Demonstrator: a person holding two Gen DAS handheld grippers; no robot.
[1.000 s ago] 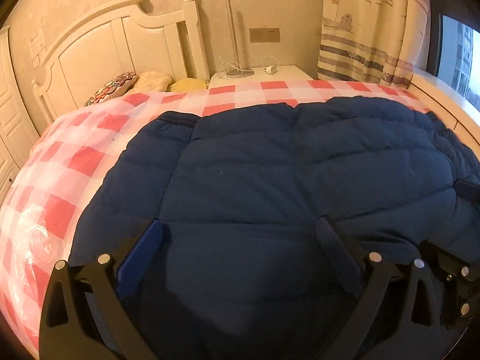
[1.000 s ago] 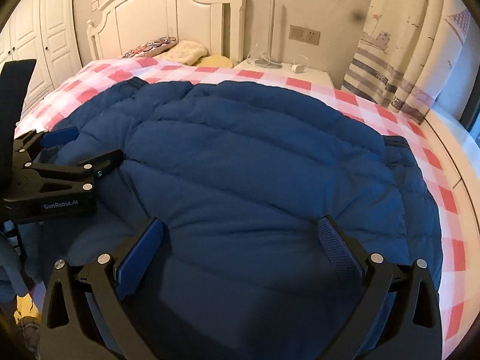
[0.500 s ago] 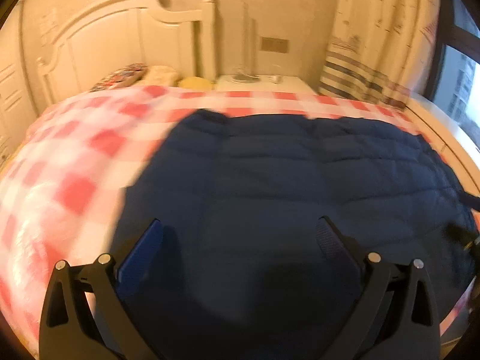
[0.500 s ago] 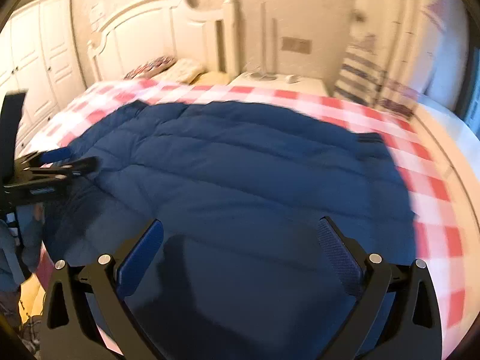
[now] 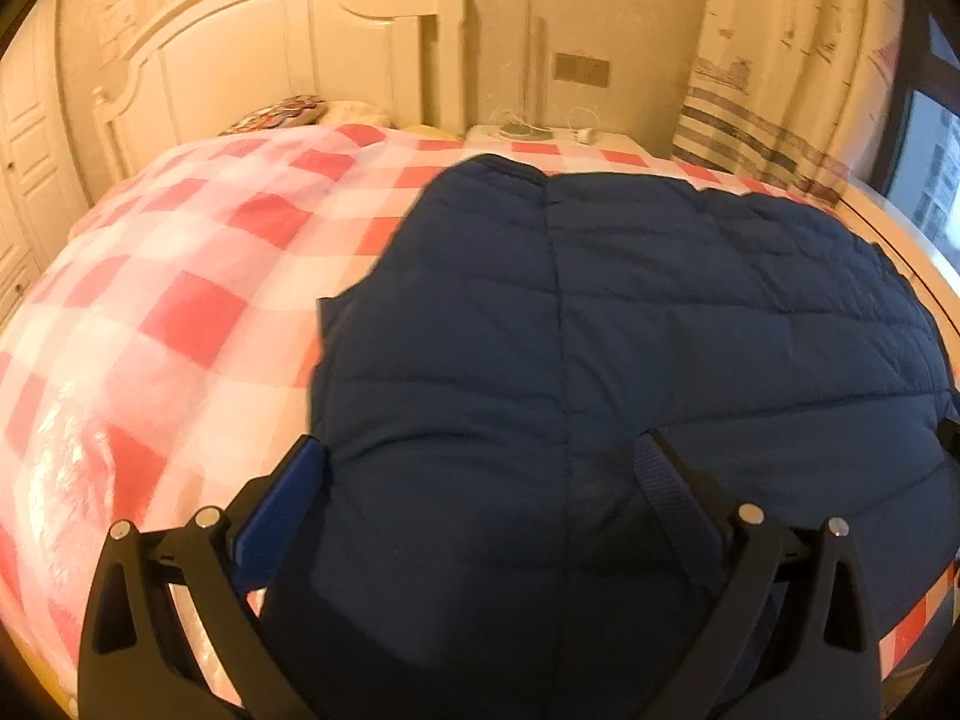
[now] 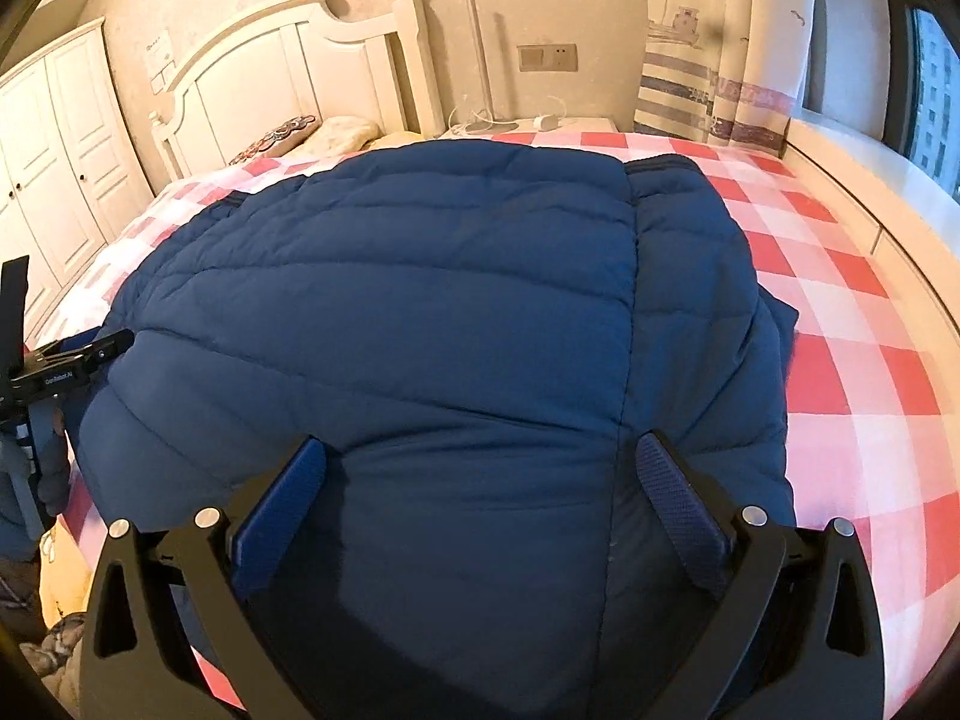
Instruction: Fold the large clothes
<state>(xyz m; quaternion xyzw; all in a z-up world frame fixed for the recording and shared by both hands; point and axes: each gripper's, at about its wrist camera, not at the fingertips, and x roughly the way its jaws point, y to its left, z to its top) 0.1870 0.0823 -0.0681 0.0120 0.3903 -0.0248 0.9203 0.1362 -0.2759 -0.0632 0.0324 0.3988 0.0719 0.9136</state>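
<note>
Both grippers shifted outward; left gripper (image 5: 480, 498), right gripper (image 6: 480, 498) fingers wide, empty, over jacket (image 6: 420, 300).

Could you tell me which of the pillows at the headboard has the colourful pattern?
The patterned pillow, farthest from the nightstand; the plain cream pillow lies beside it.

Only readable bit I can spot is small white lettering, looks like "GenRobot.AI", on the black body of the left tool (image 6: 90, 348). Nothing else is legible.
</note>
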